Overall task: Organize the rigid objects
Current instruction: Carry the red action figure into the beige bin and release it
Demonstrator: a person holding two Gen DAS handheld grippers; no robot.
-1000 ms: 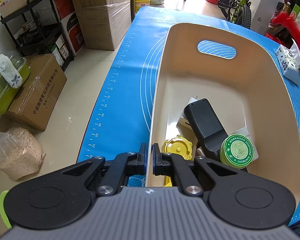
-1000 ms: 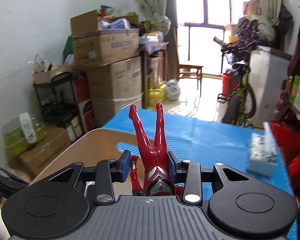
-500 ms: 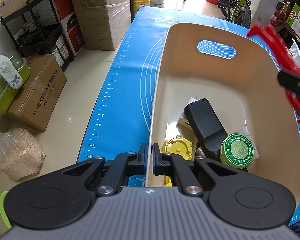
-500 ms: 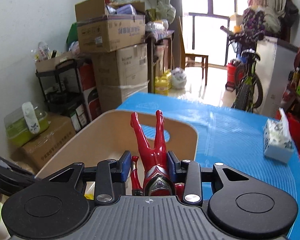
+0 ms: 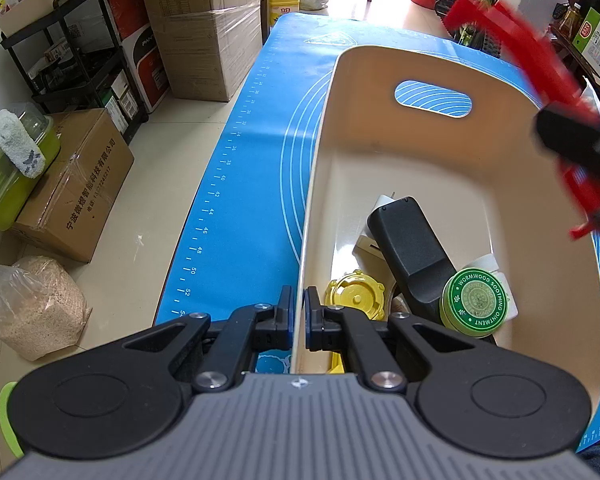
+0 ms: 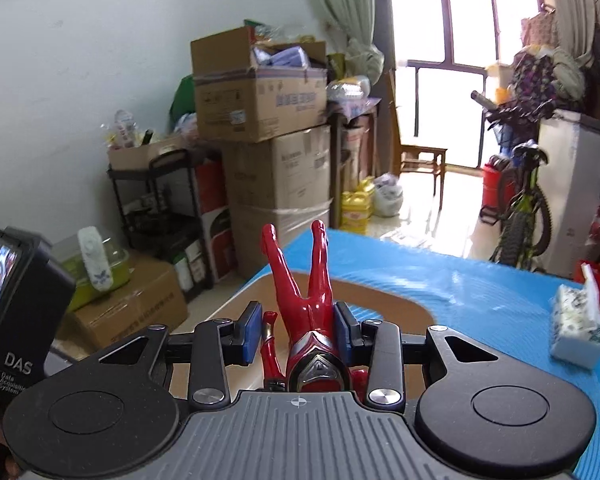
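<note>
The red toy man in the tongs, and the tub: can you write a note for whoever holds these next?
Left tongs: shut on the near wall of the beige tub, steadying it on the blue mat.
Right tongs: shut on the red toy figure, legs pointing away, carried over the tub's right rim.
Already in the tub: black device, green ointment tin, yellow lid, some white pieces beneath them.
Left to do: lower the figure into the free far half of the tub and let go. A tissue pack is on the mat; whether it belongs in the tub is unclear.
</note>
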